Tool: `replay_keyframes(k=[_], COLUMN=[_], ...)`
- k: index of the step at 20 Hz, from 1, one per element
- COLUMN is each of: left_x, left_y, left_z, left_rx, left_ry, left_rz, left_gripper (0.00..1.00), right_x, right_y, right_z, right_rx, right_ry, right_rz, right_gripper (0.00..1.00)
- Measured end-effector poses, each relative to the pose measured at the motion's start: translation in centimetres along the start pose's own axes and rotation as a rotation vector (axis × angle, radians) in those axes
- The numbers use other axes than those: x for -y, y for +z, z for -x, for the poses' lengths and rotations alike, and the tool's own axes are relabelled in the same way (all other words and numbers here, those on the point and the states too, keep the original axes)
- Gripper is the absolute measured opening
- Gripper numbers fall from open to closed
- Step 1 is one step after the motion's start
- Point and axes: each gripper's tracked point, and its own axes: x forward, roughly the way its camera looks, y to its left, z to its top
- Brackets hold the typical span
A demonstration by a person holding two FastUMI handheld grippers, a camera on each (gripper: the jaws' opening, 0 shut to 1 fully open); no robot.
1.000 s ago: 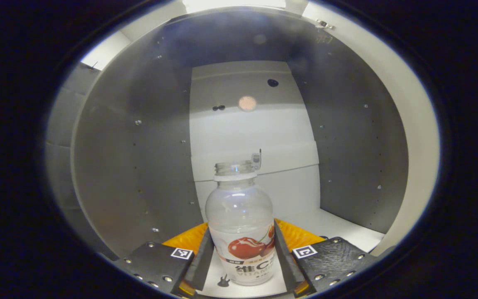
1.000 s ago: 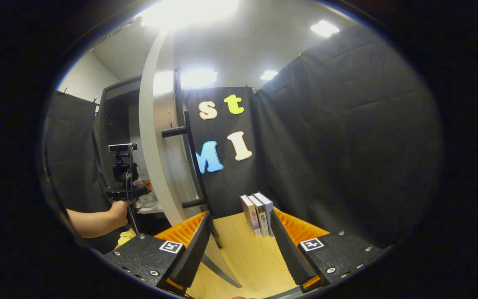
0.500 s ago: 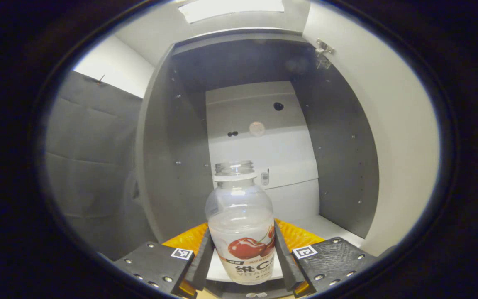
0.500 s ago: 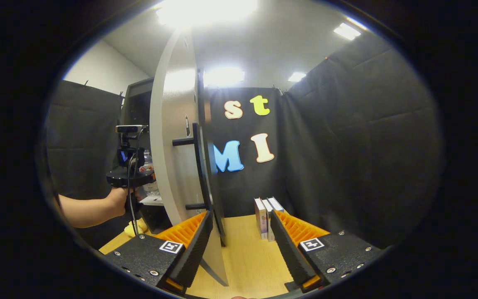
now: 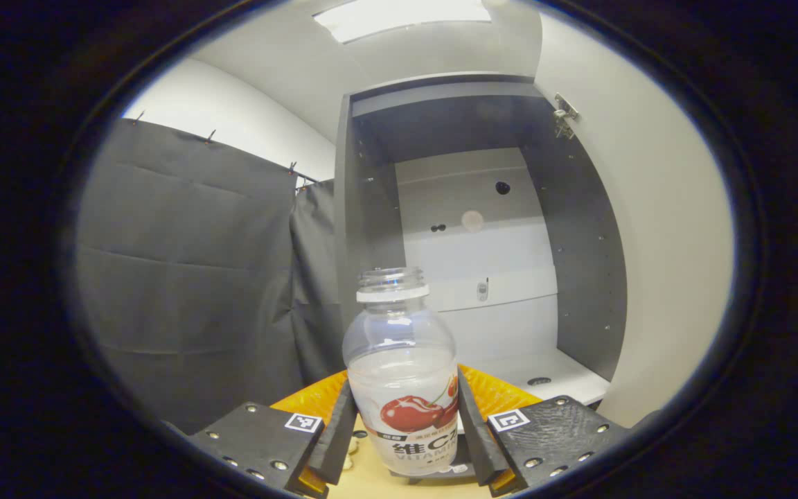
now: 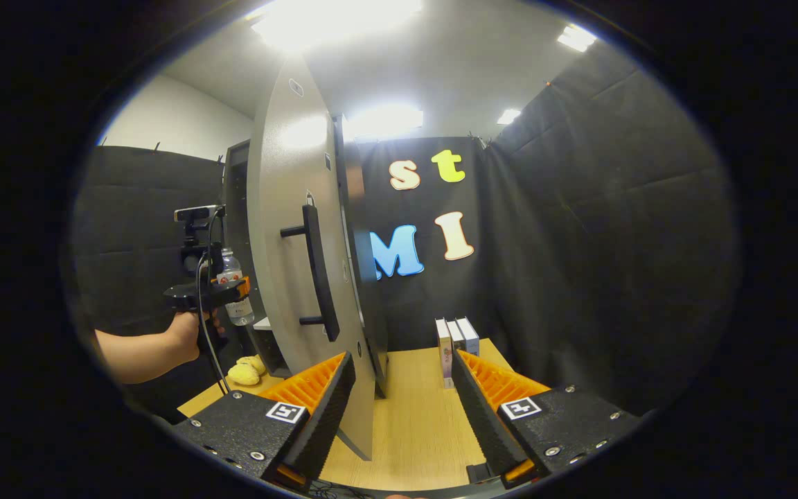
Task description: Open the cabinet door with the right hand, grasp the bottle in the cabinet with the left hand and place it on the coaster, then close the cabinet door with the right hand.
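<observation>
Black cloth hangs all round the booth, and a light wooden table [image 6: 416,416] runs along the bottom of the right gripper view. On the left gripper view, the left gripper [image 5: 404,430] has both fingers pressed against the sides of the bottle [image 5: 402,374], upright, clear, capless, a cherry label low on its body. Beyond it stands the cabinet [image 5: 482,229], dark grey walls, pale back panel, white floor panel, and the bottle sits in front of its opening, near the camera. To the right, the cabinet door [image 5: 648,242] is swung wide open. Over to the right gripper view: the right gripper [image 6: 402,416] has its fingers spread apart with nothing between them, just in front of the door's near edge. The door's dark handle [image 6: 316,270] runs vertically on its face. Far left, a hand [image 6: 188,329] carries the other gripper with the bottle in it, held above the table. A yellow object [image 6: 246,371] lies on the table below it. Three books [image 6: 458,339] stand upright at the far wall.
</observation>
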Motion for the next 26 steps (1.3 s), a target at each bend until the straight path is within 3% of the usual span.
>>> replay_keyframes(k=[2, 6, 7, 10, 13, 15, 16, 17, 18, 19, 21, 22, 23, 26], left_x=[-1.2, -3.2, -3.8, -4.9, -6.1, -6.7, -6.8, -7.1, -7.6, -7.8, -7.4, -7.1, -7.4, -6.4], left_y=[-0.2, -1.3, -1.7, -3.3, -5.7, -7.8, -8.6, -9.2, -10.2, -11.1, -13.3, -14.3, -15.2, -19.1], left_z=[2.2, 6.5, 7.7, 10.6, 12.4, 13.2, 13.1, 13.5, 14.3, 15.0, 16.1, 16.5, 16.4, 17.5], left_rx=[0.008, 0.025, 0.029, 0.033, 0.025, 0.001, -0.010, -0.012, -0.012, -0.012, -0.015, -0.017, -0.018, -0.048], left_ry=[0.026, 0.065, 0.071, 0.080, 0.110, 0.122, 0.128, 0.137, 0.150, 0.161, 0.154, 0.151, 0.150, 0.138], left_rz=[-0.023, -0.025, -0.020, -0.022, -0.035, -0.021, -0.015, -0.014, -0.014, -0.018, -0.039, -0.049, -0.053, -0.036], left_gripper=[0.78, 0.79, 0.79, 0.79, 0.78, 0.79, 0.72, 0.79, 0.79, 0.72, 0.72, 0.79, 0.72, 0.72], right_x=[-0.2, -0.2, -0.4, -0.4, -0.6, 0.1, 0.1, 0.1, 0.4, 0.8, 1.1, 1.5, 1.6, 1.4], right_y=[-0.7, -2.2, -2.7, -4.0, -5.4, -6.7, -6.9, -7.1, -7.4, -7.8, -9.6, -10.4, -10.8, -13.7], right_z=[0.1, 0.0, -0.3, -0.7, -1.6, -2.2, -2.7, -2.9, -3.2, -3.6, -4.6, -4.6, -4.6, -4.3], right_rx=[-0.019, -0.051, -0.065, -0.091, -0.110, -0.144, -0.149, -0.153, -0.159, -0.170, -0.216, -0.239, -0.253, -0.332], right_ry=[0.041, 0.094, 0.110, 0.130, 0.130, 0.104, 0.100, 0.096, 0.086, 0.074, 0.061, 0.046, 0.044, 0.053], right_rz=[-0.001, 0.030, 0.031, 0.047, 0.064, 0.092, 0.091, 0.090, 0.096, 0.106, 0.121, 0.126, 0.127, 0.190], right_gripper=[0.87, 0.82, 0.87, 0.87, 0.82, 0.87, 0.87, 0.87, 0.87, 0.87, 0.87, 0.87, 0.87, 0.87])
